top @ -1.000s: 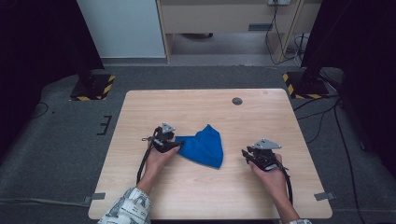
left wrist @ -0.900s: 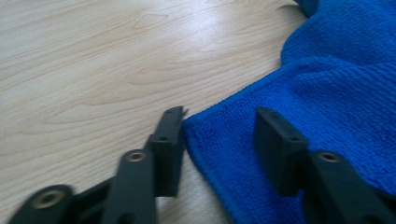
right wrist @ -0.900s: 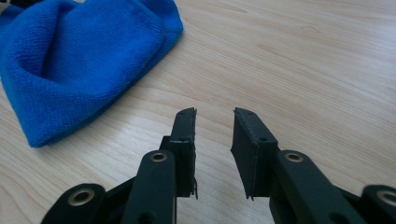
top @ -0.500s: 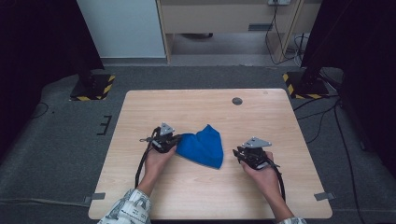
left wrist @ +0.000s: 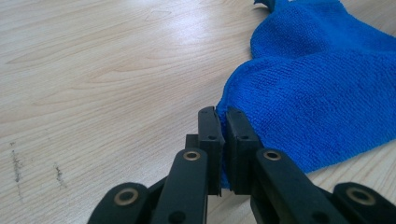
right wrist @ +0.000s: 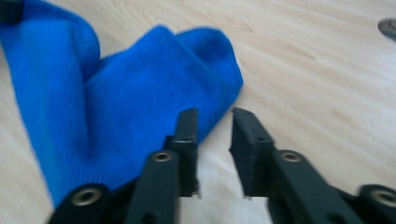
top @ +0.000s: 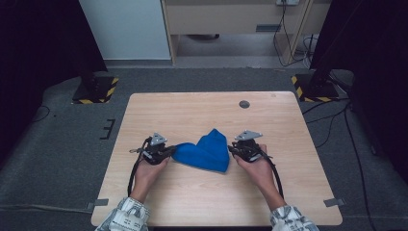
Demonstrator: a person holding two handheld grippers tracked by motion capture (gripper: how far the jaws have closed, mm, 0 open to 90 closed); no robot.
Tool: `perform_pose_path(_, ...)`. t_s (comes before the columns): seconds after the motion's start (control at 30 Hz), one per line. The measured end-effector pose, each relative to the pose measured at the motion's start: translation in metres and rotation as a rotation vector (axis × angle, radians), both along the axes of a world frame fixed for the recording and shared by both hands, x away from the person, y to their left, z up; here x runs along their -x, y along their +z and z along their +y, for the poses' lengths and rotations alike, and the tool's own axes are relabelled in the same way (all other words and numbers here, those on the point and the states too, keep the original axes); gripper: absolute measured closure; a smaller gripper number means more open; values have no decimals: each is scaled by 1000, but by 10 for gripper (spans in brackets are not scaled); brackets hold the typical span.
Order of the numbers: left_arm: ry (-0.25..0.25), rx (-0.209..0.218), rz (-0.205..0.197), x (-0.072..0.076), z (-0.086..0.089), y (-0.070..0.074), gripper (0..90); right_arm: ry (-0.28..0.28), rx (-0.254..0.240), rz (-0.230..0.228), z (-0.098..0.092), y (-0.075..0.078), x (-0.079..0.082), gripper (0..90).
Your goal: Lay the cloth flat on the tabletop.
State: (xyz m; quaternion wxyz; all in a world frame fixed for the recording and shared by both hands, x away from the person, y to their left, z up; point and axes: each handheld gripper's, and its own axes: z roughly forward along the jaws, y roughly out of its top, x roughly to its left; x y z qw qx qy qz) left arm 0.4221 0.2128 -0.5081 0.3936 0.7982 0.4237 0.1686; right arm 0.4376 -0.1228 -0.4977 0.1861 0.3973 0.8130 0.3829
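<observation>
A blue microfibre cloth (top: 206, 153) lies bunched in the middle of the wooden table (top: 192, 110), with a fold peaking at its top. My left gripper (top: 169, 150) is at the cloth's left edge. In the left gripper view its jaws (left wrist: 223, 116) are shut on the hem of the cloth (left wrist: 317, 93). My right gripper (top: 232, 150) sits at the cloth's right edge. Its jaws (right wrist: 215, 116) have just been opening and stand apart with bare wood between them. The cloth (right wrist: 116, 107) lies just to the left of its left jaw.
A small dark round disc (top: 244, 104) is set in the table top near the far edge and appears again (right wrist: 387, 28) at the right gripper view's top right. Black stands with yellow-striped feet (top: 94, 89) rest on the floor beyond the table's far corners.
My left gripper has closed on the cloth's left edge and drawn it slightly left. My right hand has moved left up to the cloth's right edge. The cloth is more bunched.
</observation>
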Motion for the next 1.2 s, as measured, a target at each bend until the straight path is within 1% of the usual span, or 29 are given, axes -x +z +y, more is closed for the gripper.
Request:
perform_pose_path(0.1,-7,-20,-3,-2,-3,-1,864,9,-11,2,9,3,-12,605)
perform_pose_path(0.13,-8,-19,-2,-2,-3,-1,864,14,-13,10,12,4,-17,580)
perform_pose_path(0.2,-7,-20,-4,-3,-3,-2,864,17,-13,7,17,5,-24,555)
perform_pose_path(0.3,-4,-7,-9,-4,-2,-1,864,35,-14,14,24,6,-34,524)
perform_pose_path(0.33,-3,-4,-11,-4,-2,-1,865,38,-18,25,26,6,-37,528)
perform_pose_path(0.43,-2,-3,-14,-6,-3,0,864,56,-14,34,31,3,-46,553)
perform_pose_path(0.57,-3,-5,-13,-8,-4,-1,865,78,-19,51,41,0,-53,552)
perform_pose_path(0.63,-2,-1,-12,-8,-5,-2,865,90,-8,61,46,-2,-56,539)
perform_pose_path(0.67,-2,1,-14,-8,-5,-1,865,100,-11,66,48,-3,-57,543)
perform_pose_path(0.7,-3,2,-15,-9,-5,-1,865,111,-16,74,50,-4,-58,550)
perform_pose_path(0.73,-5,2,-15,-9,-5,-1,865,115,-8,77,52,-5,-59,572)
perform_pose_path(0.8,-4,5,-15,-9,-5,-2,865,134,-10,90,54,-5,-60,663)
perform_pose_path(0.87,-2,7,-15,-9,-5,-2,865,152,-4,99,55,-5,-59,783)
perform_pose_path(0.93,1,13,-15,-9,-5,-1,866,166,4,101,54,-4,-59,872)
perform_pose_path(0.97,4,19,-16,-9,-6,-1,866,175,-3,97,52,-3,-58,890)
perform_pose_path(1.1,8,26,-23,-8,-7,0,867,180,-22,74,43,6,-51,897)
perform_pose_path(1.13,9,25,-23,-8,-7,0,867,178,-22,69,40,8,-48,897)
perform_pose_path(1.2,9,24,-23,-8,-9,0,866,162,-39,65,31,11,-41,897)
